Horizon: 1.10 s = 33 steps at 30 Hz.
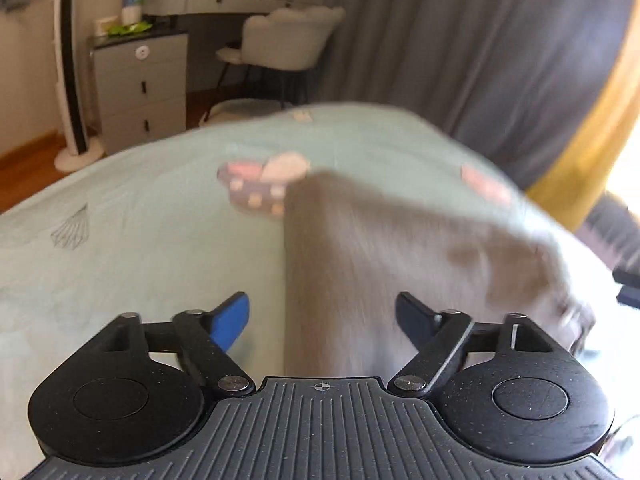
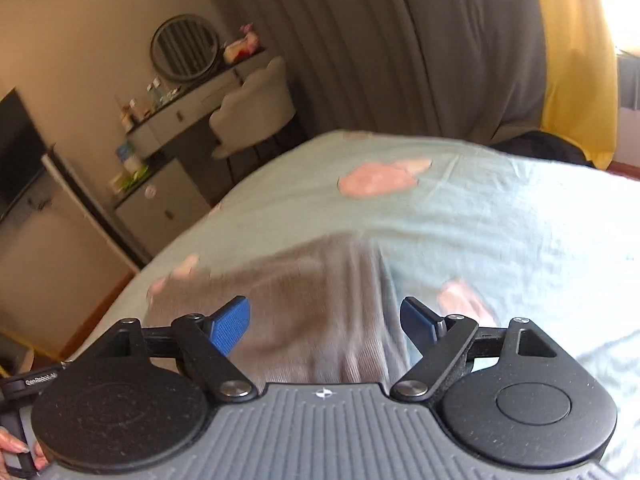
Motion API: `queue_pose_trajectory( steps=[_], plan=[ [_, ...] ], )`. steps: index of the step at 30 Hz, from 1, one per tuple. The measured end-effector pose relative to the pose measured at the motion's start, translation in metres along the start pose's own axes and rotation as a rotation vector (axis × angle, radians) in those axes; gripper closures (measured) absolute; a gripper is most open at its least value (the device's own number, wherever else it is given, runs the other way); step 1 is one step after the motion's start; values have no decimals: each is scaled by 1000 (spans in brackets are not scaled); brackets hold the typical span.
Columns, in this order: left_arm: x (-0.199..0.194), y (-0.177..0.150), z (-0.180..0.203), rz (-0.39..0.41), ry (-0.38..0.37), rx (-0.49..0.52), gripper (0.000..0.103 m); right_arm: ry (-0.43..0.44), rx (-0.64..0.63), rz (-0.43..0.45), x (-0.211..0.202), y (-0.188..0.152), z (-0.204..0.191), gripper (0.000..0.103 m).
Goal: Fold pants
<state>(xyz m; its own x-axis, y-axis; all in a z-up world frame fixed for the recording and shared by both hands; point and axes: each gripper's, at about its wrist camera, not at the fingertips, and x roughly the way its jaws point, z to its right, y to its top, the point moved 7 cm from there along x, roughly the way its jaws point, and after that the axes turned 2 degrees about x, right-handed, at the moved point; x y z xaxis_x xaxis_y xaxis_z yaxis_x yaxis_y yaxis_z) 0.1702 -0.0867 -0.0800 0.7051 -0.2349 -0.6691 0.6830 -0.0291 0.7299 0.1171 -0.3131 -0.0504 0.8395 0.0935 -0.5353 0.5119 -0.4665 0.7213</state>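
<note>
Grey-brown pants (image 1: 380, 240) lie on a pale green bedsheet (image 1: 140, 220), blurred by motion. In the left wrist view they run from between my fingers away to the upper right. My left gripper (image 1: 322, 316) is open, its blue pads apart, with the pants' near end below it and nothing held. In the right wrist view the pants (image 2: 304, 300) lie under and ahead of my right gripper (image 2: 326, 320), which is open and holds nothing. The sheet (image 2: 500, 240) spreads beyond them.
The sheet has pink printed patches (image 2: 380, 178). Past the bed's far edge stand a grey drawer unit (image 1: 140, 88), a dressing table with a white chair (image 1: 288, 40), a round mirror (image 2: 186, 48) and grey curtains (image 1: 460, 40). A yellow curtain (image 2: 576, 60) hangs at the right.
</note>
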Motion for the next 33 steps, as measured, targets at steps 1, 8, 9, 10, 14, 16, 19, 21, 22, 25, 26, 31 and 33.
queue_pose_trajectory(
  steps=[1,8,9,10,14,16,19,21,22,25,26,31,33],
  plan=[
    [0,-13,4,-11,-1,10,15,26,4,-13,-2,-11,-1,20],
    [-12,-75,5,-34,-22,-92,15,126,90,-68,-8,-73,-2,30],
    [-12,-75,2,-39,-4,-86,14,128,109,-65,-10,-78,-4,36],
    [-12,-74,-3,-36,19,-79,13,132,127,-62,-9,-79,-7,37],
    [-22,-66,-20,-3,52,-156,15,99,92,-19,-11,-73,-23,48],
    [-30,-64,-23,21,70,-180,17,101,64,8,-12,-65,-30,48],
    [-34,-54,-17,43,47,-179,17,121,61,13,-8,-57,-36,48],
    [-32,-49,-10,55,41,-169,15,134,55,12,-3,-53,-39,54],
    [-28,-47,-7,57,37,-162,15,153,60,9,0,-52,-41,54],
    [-5,-53,-4,-5,64,-127,14,164,89,-26,16,-56,-36,54],
    [3,-58,-5,-30,78,-110,14,131,97,-47,23,-61,-30,58],
    [11,-69,-4,-29,117,-16,8,55,89,-92,38,-84,-3,90],
    [13,-70,-5,-29,130,-11,5,50,90,-90,39,-84,-3,90]
  ],
)
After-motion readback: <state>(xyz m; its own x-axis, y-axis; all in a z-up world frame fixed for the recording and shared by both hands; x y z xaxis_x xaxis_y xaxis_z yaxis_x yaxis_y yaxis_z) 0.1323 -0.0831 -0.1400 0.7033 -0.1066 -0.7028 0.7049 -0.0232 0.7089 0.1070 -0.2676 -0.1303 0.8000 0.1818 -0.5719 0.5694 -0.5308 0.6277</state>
